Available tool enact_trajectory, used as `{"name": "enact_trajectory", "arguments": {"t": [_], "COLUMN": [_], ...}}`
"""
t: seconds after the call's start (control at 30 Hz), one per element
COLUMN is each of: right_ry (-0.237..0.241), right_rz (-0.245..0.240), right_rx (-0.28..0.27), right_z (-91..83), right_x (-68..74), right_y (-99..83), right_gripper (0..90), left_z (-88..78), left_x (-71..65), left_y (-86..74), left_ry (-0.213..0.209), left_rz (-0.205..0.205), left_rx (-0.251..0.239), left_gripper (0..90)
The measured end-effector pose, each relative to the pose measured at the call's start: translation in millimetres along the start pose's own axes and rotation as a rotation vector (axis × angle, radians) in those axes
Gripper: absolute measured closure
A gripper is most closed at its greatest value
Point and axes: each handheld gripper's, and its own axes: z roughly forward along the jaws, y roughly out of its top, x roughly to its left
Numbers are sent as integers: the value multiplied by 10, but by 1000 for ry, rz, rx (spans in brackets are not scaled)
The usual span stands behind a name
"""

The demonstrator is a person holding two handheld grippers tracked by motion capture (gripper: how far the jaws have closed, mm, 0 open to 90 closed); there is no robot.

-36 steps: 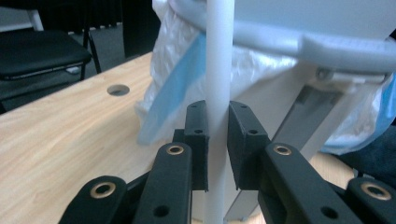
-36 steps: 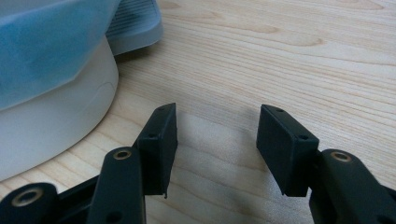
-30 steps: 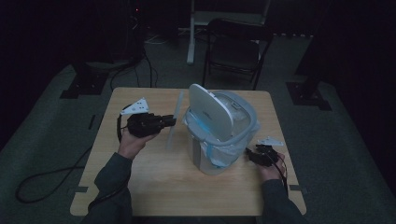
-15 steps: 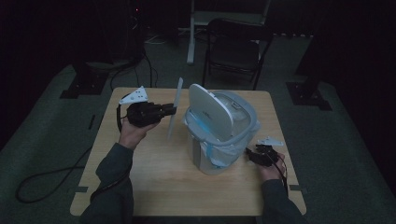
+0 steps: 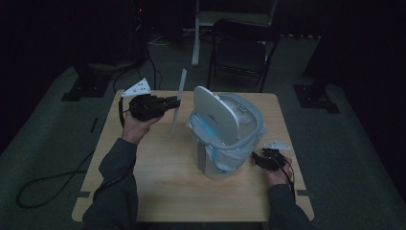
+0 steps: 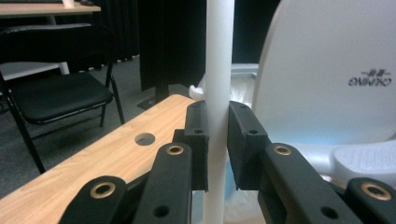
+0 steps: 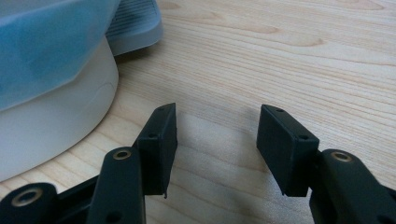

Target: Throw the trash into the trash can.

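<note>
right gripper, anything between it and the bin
No: bare tabletop between the right gripper and the bin, in the right gripper view.

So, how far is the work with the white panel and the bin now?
Done: the left claw is shut on the white panel, held upright off the table. In hand: carrying it beside the bin, lid up. Left: placing it; the right claw is open.

We hold our left gripper [image 5: 168, 103] raised and level on a bent arm, jaws clamped together around something thin, while our right gripper [image 5: 258, 159] rests low by the right hand [image 5: 275, 173] (jaws parted, nothing between them).
</note>
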Motion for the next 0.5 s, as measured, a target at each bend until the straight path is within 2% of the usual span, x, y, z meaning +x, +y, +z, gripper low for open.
{"name": "enact_trajectory", "arguments": {"t": [0.5], "right_ry": [0], "right_rz": [-1], "right_rx": [-1], "right_z": [2], "right_x": [0], "right_y": [1], "right_gripper": [467], "left_z": [105], "left_x": [23], "left_y": [216], "left_ry": [18], "left_rz": [26], "left_rx": [-31], "left_gripper": [800]}}
